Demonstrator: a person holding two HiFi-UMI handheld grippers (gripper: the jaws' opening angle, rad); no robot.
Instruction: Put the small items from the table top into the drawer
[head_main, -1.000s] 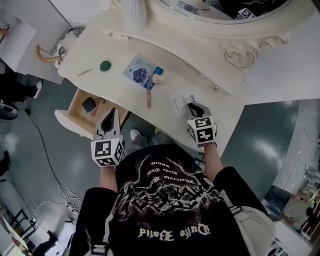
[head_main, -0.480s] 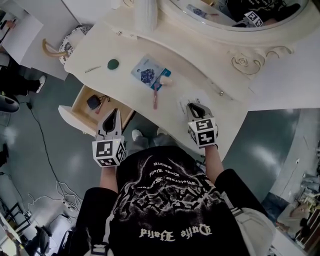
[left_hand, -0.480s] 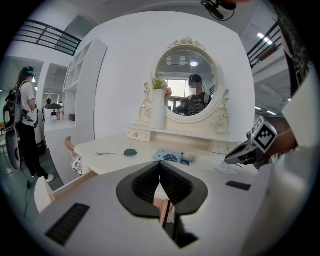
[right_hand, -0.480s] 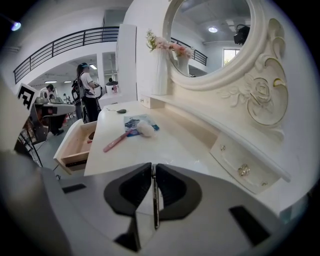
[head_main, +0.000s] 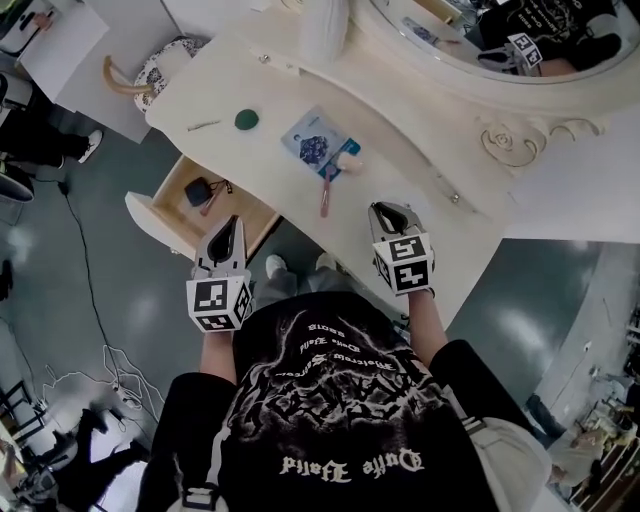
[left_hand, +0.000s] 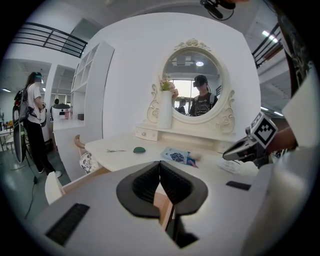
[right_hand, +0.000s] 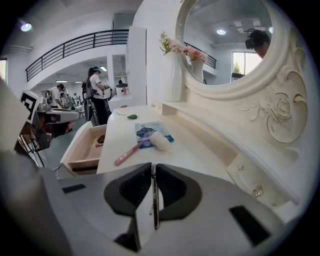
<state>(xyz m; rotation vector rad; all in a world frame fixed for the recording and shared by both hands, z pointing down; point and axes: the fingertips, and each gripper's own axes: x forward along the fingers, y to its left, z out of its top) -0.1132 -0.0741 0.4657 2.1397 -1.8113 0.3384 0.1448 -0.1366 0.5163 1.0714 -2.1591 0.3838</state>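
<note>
My right gripper (head_main: 389, 211) hangs just over the right end of the cream table top (head_main: 270, 180), shut on a thin white flat packet (right_hand: 145, 216) that stands edge-on between its pads. To its left lie a pink brush (head_main: 326, 196), a white puff (head_main: 349, 163), a blue packet (head_main: 316, 146), a green round thing (head_main: 246, 119) and a small metal clip (head_main: 203, 126). The drawer (head_main: 160, 207) stands open at the table's left front, with a black item (head_main: 198, 190) inside. My left gripper (head_main: 227, 228) is shut and holds nothing, just in front of the drawer.
A white vase (head_main: 325, 30) and a round mirror (head_main: 480, 30) stand at the back of the table. A patterned stool (head_main: 160, 70) sits off the table's left end. A person (left_hand: 35, 120) stands far left in the left gripper view. Cables lie on the floor.
The white packet has left the table top: my right gripper rose with it and shifted a little left. My left gripper has drifted slightly beside the drawer.
</note>
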